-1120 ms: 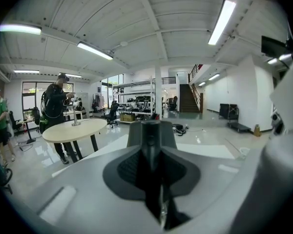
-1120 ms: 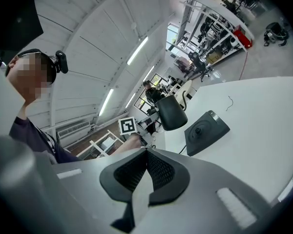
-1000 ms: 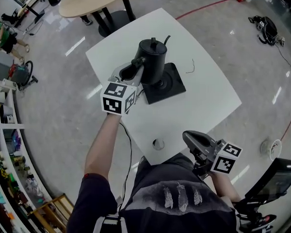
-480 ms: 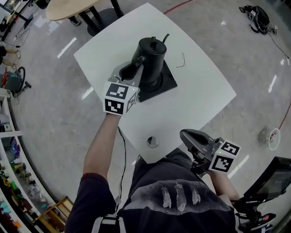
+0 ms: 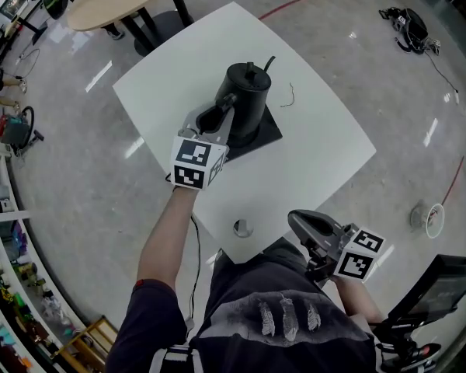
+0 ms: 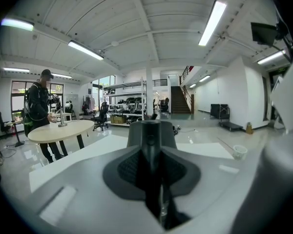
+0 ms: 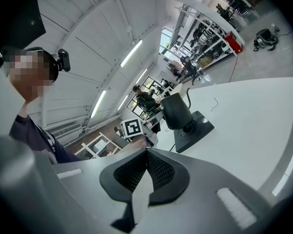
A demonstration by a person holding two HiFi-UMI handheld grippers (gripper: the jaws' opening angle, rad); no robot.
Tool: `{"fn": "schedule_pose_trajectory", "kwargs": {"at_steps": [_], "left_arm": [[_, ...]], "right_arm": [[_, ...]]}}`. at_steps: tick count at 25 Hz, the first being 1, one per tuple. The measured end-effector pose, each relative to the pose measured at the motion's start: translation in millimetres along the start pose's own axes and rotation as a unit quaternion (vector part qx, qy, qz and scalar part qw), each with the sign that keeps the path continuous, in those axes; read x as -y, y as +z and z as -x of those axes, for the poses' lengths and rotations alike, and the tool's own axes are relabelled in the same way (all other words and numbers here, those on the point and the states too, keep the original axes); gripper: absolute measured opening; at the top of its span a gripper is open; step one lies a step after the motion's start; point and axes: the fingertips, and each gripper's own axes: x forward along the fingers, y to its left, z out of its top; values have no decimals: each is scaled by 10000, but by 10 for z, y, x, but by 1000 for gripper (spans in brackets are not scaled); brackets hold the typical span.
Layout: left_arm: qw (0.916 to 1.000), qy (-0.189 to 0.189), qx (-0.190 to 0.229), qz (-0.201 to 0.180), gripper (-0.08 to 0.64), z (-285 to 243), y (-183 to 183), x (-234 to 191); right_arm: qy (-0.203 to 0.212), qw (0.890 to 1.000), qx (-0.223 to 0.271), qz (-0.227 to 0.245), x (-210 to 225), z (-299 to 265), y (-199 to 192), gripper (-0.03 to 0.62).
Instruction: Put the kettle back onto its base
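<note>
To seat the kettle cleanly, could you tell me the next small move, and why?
Probably lower the left gripper straight down: its jaws grip the handle of the kettle, which appears to hang just above the base.

I can read no words, numbers or brand names anywhere, not even on the black cylindrical kettle (image 5: 248,103). The only printed marks are black-and-white square patterns. They stand on the white marker cube (image 5: 194,164) of my left gripper (image 5: 221,109) and on the white marker cube (image 5: 359,256) of my right gripper (image 5: 297,217). They hold no letters or digits.
</note>
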Motion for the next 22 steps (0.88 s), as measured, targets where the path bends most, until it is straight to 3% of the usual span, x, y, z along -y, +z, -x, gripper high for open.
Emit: {"fn": "schedule_pose_trajectory", "kwargs": {"at_steps": [22], "left_arm": [[9998,-88,-66,160,55,217,-475,127]], "right_arm": [[38,9999,-12,95,-87,-79,61,-2]]}}
